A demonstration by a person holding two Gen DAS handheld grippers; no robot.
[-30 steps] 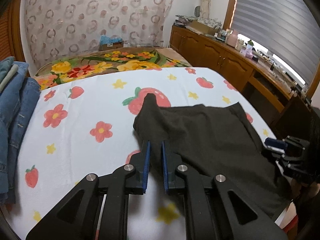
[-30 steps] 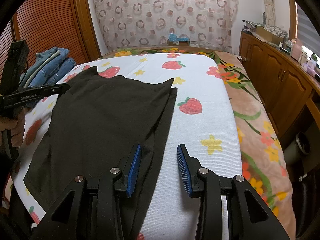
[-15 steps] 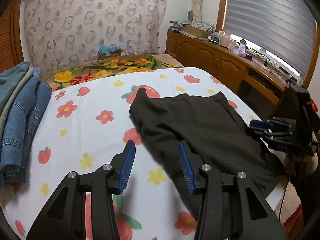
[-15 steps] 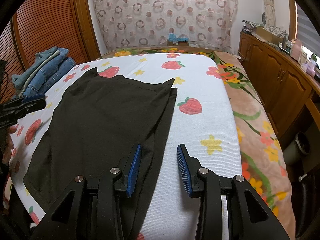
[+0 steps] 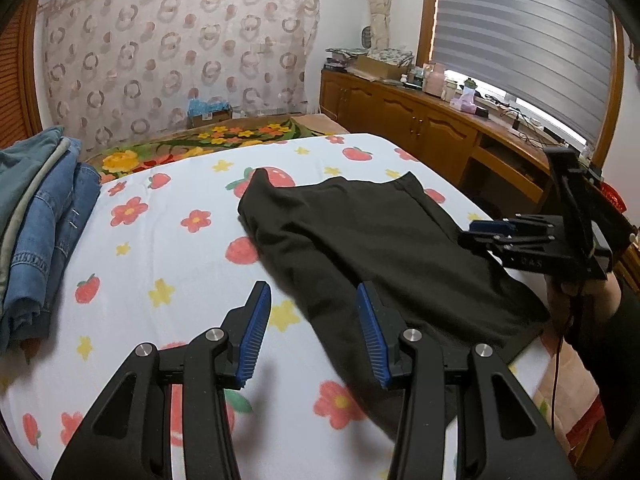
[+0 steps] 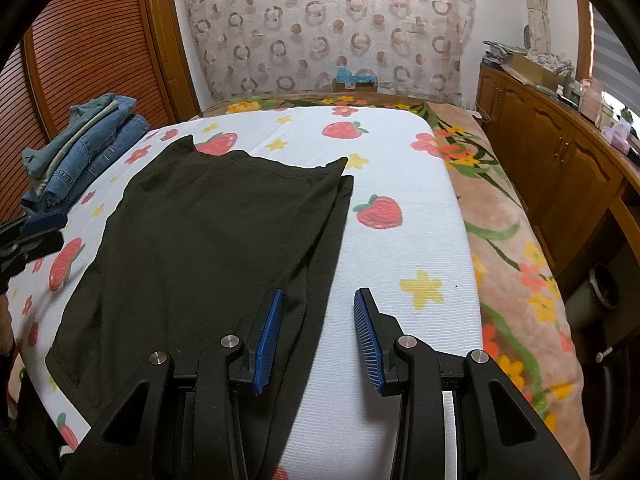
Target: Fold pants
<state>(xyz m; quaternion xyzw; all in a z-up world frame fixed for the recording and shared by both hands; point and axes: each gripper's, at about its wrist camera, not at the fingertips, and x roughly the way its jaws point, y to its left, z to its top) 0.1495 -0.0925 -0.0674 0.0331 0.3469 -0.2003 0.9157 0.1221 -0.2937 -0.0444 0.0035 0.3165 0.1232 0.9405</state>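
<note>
Black pants (image 5: pixel 380 240) lie folded lengthwise on the strawberry-print sheet (image 5: pixel 180 248), their far corners peaked. My left gripper (image 5: pixel 312 286) hovers open over the pants' near left edge, blue pads apart with nothing between them. In the right wrist view the pants (image 6: pixel 208 240) fill the left half of the bed. My right gripper (image 6: pixel 320 292) stands open above their right edge, one pad over the cloth and one over bare sheet (image 6: pixel 400 240). The right gripper (image 5: pixel 486 226) also shows at the left wrist view's right side, held by a hand. Only the left gripper's tip (image 6: pixel 40 220) shows at the right wrist view's left edge.
A stack of folded jeans (image 5: pixel 40 216) sits at the bed's left side, also seen in the right wrist view (image 6: pixel 84 148). A floral blanket (image 6: pixel 520 260) hangs over the right edge. Wooden cabinets (image 6: pixel 540 140) run along the right wall, with a bin (image 6: pixel 600 292) below.
My left gripper let go of the pants' left edge, opened, and drew back toward the near side of the bed. The right gripper has not moved.
</note>
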